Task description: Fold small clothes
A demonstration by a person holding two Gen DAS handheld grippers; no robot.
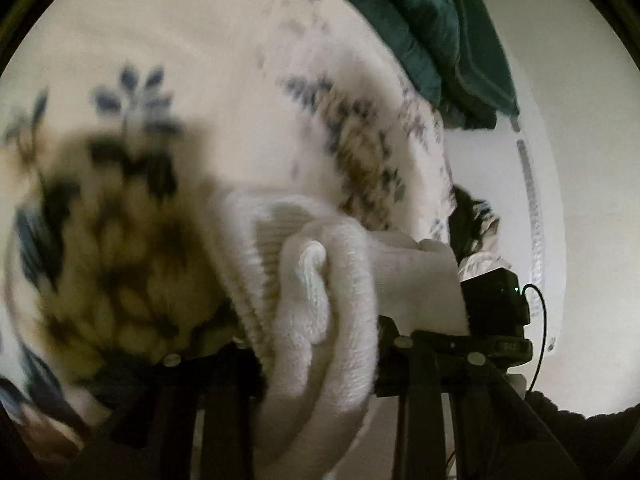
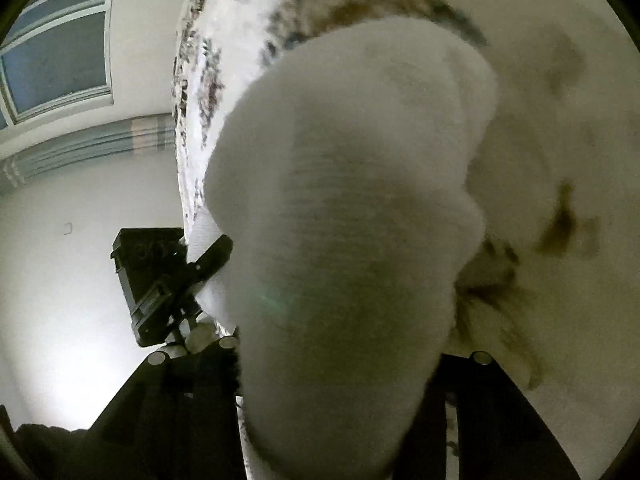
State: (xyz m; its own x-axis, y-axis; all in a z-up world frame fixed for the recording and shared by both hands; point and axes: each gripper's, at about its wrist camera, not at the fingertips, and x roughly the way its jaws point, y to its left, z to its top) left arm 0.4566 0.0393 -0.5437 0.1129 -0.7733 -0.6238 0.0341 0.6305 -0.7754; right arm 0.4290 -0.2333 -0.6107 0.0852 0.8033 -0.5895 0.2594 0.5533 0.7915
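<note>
Left hand-held gripper point(image 1: 320, 356) clamps white sock point(image 1: 320, 280); no legible writing.

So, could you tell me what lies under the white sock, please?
Under the white sock spreads a floral blanket, cream with blue and brown flowers. The patch directly beneath the sock is covered, so nothing there can be seen.

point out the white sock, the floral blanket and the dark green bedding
white sock point(image 1: 344, 280), left wrist view, on its bunched knit middle
floral blanket point(image 1: 192, 40), left wrist view, on a pale bare patch
dark green bedding point(image 1: 436, 28), left wrist view, on its folded middle
</note>
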